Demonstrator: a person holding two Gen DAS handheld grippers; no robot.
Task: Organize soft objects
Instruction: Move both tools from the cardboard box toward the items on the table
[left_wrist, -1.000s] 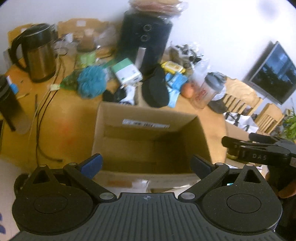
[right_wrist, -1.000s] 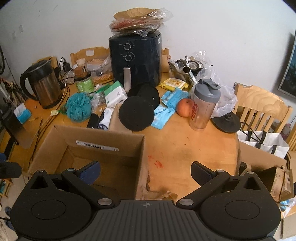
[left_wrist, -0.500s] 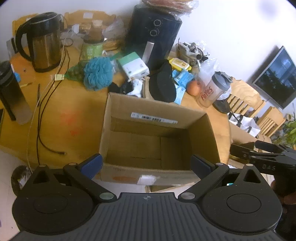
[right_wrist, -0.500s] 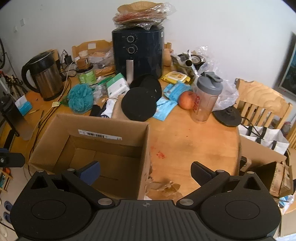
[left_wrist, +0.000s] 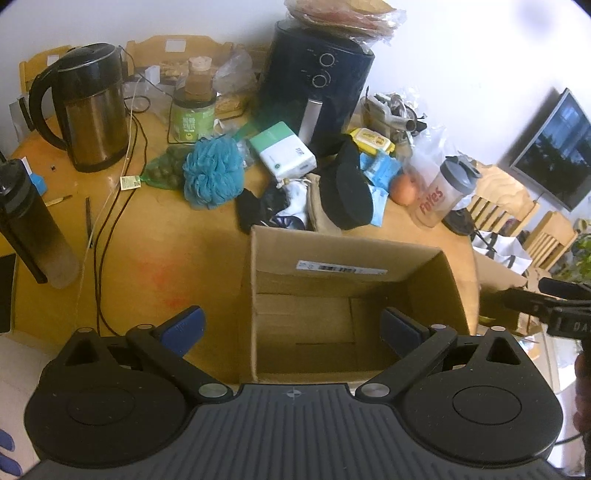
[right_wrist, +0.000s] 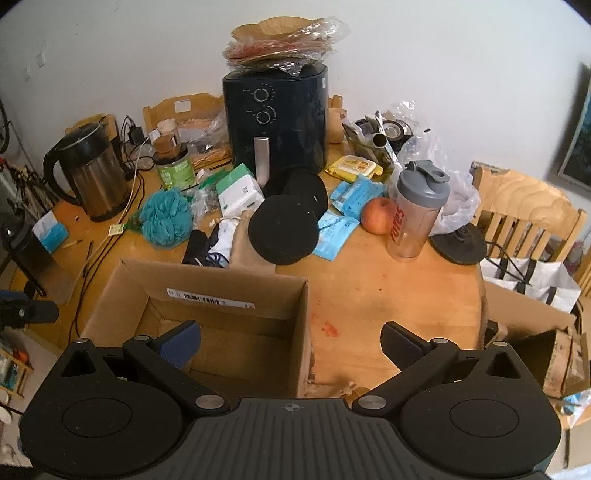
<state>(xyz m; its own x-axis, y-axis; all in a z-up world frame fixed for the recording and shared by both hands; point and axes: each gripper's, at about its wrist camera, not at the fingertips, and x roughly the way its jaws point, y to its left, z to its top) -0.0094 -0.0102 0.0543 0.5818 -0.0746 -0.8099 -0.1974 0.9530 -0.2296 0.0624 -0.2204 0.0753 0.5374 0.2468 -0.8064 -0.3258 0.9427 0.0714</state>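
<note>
Hovering above the near side of the table, both tongs are held wide apart with nothing between the pads. The left gripper (left_wrist: 291, 328) is poised over the open cardboard box (left_wrist: 424, 266), which appears bare inside. The right gripper (right_wrist: 291, 341) is held over the box's right wall and the bare wooden table (right_wrist: 388, 295).

Soft items are clustered just beyond the box's far wall: a teal bath pouf (left_wrist: 212, 173), dark and white crumpled cloth (left_wrist: 275, 206), and two black round pads (right_wrist: 284, 234).

A first pick is judged pending. The pouf is best approached from above, its loose mesh pinched deep. The kettle cords (left_wrist: 99, 236) nearby should be avoided.
</note>
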